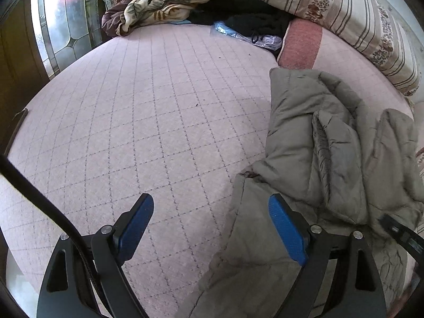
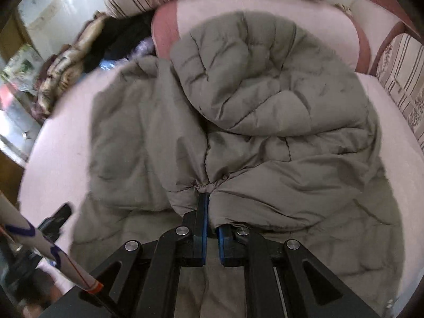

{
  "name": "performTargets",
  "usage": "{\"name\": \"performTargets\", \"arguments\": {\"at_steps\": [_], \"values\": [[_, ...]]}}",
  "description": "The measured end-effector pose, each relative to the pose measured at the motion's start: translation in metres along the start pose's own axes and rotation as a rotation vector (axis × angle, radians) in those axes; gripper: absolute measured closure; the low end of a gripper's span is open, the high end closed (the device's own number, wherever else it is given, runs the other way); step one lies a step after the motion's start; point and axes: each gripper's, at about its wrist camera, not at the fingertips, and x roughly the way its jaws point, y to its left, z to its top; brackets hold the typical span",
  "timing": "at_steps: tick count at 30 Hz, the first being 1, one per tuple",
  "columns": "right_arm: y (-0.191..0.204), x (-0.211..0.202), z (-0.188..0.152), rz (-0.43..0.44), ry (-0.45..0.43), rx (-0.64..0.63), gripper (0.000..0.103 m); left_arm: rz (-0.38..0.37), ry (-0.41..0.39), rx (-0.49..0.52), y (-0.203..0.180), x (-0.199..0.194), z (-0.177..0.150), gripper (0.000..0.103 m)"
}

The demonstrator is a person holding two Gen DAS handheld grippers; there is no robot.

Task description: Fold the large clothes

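A big grey-green padded coat (image 2: 254, 122) lies rumpled on the pink quilted bed (image 1: 148, 111), partly folded over itself. My right gripper (image 2: 207, 198) is shut on a pinched bunch of the coat's fabric, which drapes over its fingers. In the left wrist view the same coat (image 1: 326, 143) fills the right side. My left gripper (image 1: 210, 206) hangs open above the bed with nothing between its blue pads; its right finger (image 1: 285, 228) is over the coat's near edge. The left gripper's body (image 2: 57, 218) shows blurred at the lower left of the right wrist view.
A striped bolster (image 1: 352, 18) and a pink pillow (image 1: 302, 43) lie along the bed's far side. A heap of patterned and dark cloth (image 1: 169, 5) and a plastic bag (image 1: 246, 35) sit at the far corner. A glass door (image 1: 63, 21) stands at left.
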Motion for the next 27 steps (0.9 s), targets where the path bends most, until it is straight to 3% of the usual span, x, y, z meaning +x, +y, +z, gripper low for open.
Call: {"name": "performTargets", "arguments": {"at_steps": [5, 9, 10, 11, 13, 17, 22, 24, 27], "values": [[-0.001, 0.045, 0.02, -0.013, 0.039, 0.026, 0.095, 0.012, -0.002, -0.011, 0.005, 0.002, 0.005, 0.015], [-0.005, 0.028, 0.023, 0.0, 0.008, 0.042, 0.087, 0.01, 0.012, -0.016, 0.007, 0.004, 0.006, 0.015], [-0.003, 0.019, 0.02, -0.002, -0.002, 0.01, 0.078, 0.005, 0.015, -0.019, 0.008, 0.004, 0.006, 0.015], [-0.001, 0.008, 0.015, 0.007, -0.011, -0.022, 0.061, 0.003, 0.015, -0.022, 0.008, 0.003, 0.007, 0.015], [-0.001, -0.011, 0.006, 0.024, -0.02, -0.051, 0.04, -0.002, 0.012, -0.027, 0.01, 0.002, 0.008, 0.015], [-0.001, -0.051, -0.004, 0.019, -0.05, -0.111, 0.04, -0.008, 0.016, -0.042, 0.013, 0.001, 0.008, 0.015], [-0.008, -0.098, 0.036, -0.102, -0.253, -0.118, 0.04, -0.004, 0.022, -0.049, 0.015, 0.002, 0.009, 0.015], [-0.007, -0.087, 0.066, -0.152, -0.282, -0.099, 0.04, -0.001, 0.027, -0.042, 0.014, 0.003, 0.009, 0.015], [-0.007, -0.044, 0.097, -0.247, -0.236, -0.087, 0.04, 0.007, 0.027, -0.038, 0.014, 0.004, 0.009, 0.015]]}}
